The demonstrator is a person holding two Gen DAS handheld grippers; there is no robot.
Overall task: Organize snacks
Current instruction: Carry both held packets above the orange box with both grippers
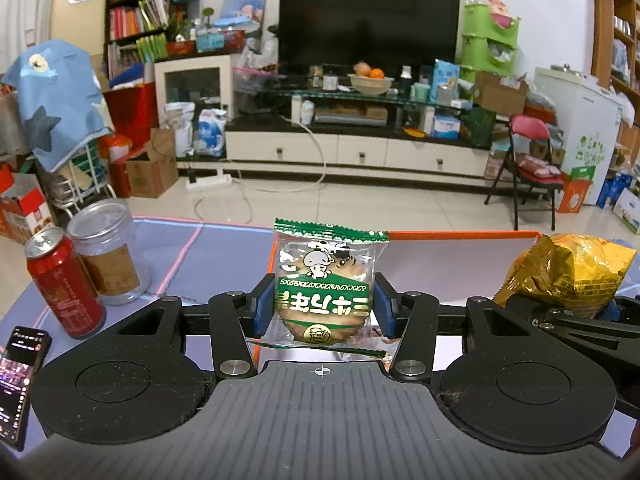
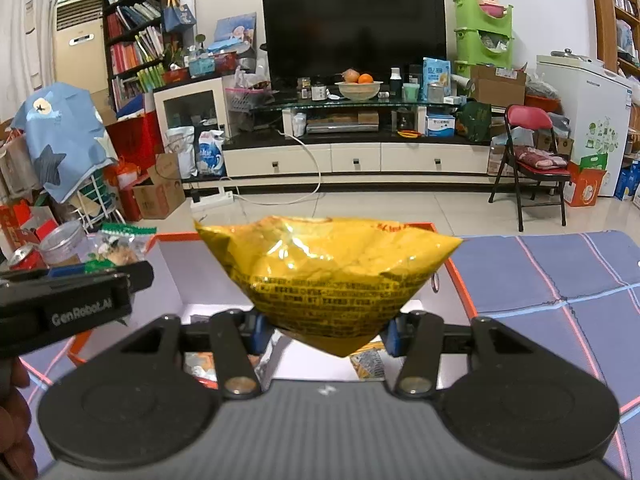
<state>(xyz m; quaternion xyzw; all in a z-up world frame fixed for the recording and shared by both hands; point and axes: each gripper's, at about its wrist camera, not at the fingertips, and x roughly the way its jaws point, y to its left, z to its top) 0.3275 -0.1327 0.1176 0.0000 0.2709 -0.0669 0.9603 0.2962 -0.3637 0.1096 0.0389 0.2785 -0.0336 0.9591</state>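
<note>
My left gripper (image 1: 322,304) is shut on a clear green-trimmed biscuit packet (image 1: 326,284) and holds it upright over the orange-rimmed white box (image 1: 460,235). My right gripper (image 2: 326,330) is shut on a yellow chip bag (image 2: 332,276) and holds it above the same box (image 2: 456,276). The chip bag also shows at the right of the left wrist view (image 1: 568,272). The biscuit packet also shows at the left of the right wrist view (image 2: 118,246), with the left gripper's black body below it. Other snack packets (image 2: 368,362) lie on the box floor.
A red can (image 1: 60,280), a clear lidded jar (image 1: 108,252) and a phone (image 1: 20,380) stand on the blue checked tablecloth (image 2: 560,280) left of the box. Beyond the table are a tiled floor, a TV stand and a red folding chair (image 2: 532,160).
</note>
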